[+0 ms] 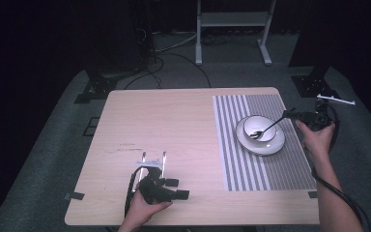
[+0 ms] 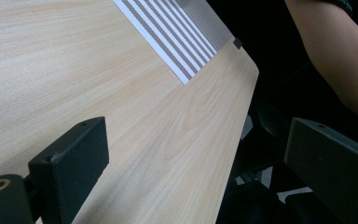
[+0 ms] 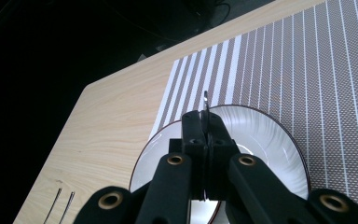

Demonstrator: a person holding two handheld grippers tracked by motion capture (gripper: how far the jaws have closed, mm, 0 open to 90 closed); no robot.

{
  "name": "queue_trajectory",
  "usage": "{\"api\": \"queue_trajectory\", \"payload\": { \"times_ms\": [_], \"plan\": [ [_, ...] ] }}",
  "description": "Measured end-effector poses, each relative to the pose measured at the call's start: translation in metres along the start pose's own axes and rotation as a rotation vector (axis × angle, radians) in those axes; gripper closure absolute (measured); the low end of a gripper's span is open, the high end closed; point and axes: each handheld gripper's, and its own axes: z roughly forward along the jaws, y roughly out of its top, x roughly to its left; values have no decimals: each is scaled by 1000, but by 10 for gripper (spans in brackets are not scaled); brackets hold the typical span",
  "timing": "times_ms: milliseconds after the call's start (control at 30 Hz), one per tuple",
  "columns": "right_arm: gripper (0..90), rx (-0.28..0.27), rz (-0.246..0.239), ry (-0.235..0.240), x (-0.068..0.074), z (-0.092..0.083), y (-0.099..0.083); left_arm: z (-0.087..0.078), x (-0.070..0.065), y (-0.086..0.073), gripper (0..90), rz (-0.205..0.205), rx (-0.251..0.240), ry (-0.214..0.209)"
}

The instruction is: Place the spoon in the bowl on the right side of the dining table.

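Right gripper (image 1: 290, 114): over at the right edge of the worktop (image 1: 174, 125), jaws clamped tight on the handle of a fork (image 1: 266, 129), hand wrapped round the body behind them.
Fork: slanting down and left from the jaws, tines sitting inside the bowl (image 1: 259, 128); in the right gripper view its thin metal edge (image 3: 206, 105) pokes up between the closed jaws.
Bowl: white, standing on a white plate (image 1: 273, 144) with a dark rim, both on the striped placemat (image 1: 290, 164) on the right half of the worktop.
Left gripper (image 1: 153, 164): down near the front edge on the left half, well apart from the plate, resting low on the bare wood with a hand on it.
Left jaws: standing wide apart in the left gripper view, nothing between them but pale wood grain and the corner of the placemat (image 2: 177, 42) beyond.
Person's right forearm (image 2: 331, 51): in sight past the worktop's edge in the left gripper view.
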Motion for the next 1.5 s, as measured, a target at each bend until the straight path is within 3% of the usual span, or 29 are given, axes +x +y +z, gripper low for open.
{"api": "queue_trajectory", "payload": {
  "times_ms": [767,1200,1500],
  "plan": [
    [884,-5,50,-1,-21,5,-6,-1,0,0,49,-4,-5,-4],
    [778,-4,70,1,-28,2,-10,1,0,0,49,0,3,-8],
    [724,8,54,6,-26,0,-16,0,-1,0,49,2,2,-9]
  ]
}}
